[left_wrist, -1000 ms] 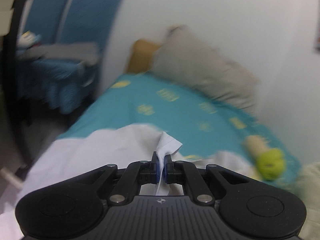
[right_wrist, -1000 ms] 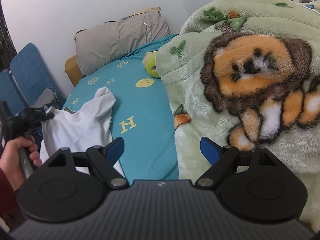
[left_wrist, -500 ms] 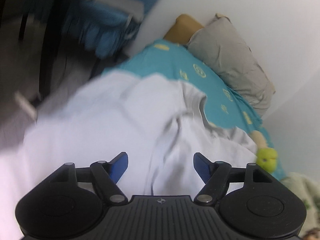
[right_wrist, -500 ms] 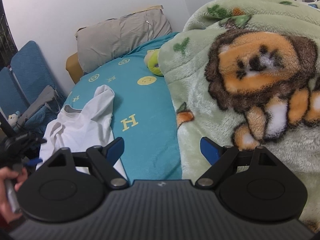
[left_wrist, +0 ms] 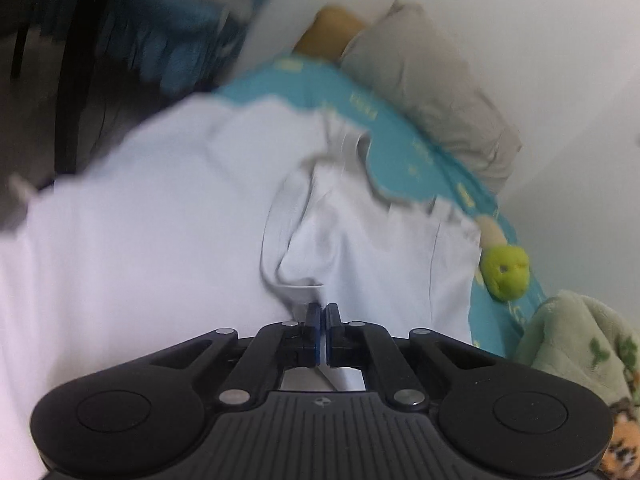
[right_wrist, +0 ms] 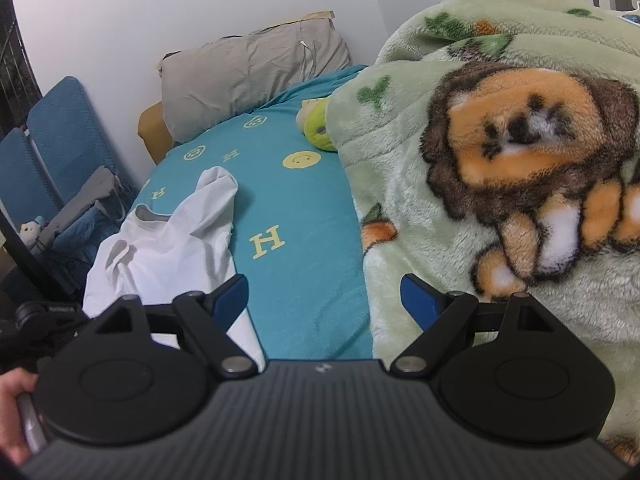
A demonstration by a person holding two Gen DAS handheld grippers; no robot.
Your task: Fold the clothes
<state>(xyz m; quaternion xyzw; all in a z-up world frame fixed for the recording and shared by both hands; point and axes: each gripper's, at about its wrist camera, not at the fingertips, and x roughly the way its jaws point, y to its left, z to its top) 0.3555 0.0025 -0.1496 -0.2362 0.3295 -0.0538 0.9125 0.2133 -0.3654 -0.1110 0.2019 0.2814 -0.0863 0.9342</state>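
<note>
Left tool (left_wrist: 321, 316) pinched shut on a ridge of the white T-shirt (right_wrist: 168, 252), probably to drag or spread it; view blurry. Shirt lies rumpled at bed's (right_wrist: 304, 264) near-left edge. Right tool (right_wrist: 324, 296) gapes wide, holding nothing.

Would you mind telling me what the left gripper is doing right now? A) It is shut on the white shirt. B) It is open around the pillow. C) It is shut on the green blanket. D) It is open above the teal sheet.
A: in the left wrist view the left gripper has its jaws pressed together on a fold of the white shirt, while the right gripper stands open and empty.
</note>
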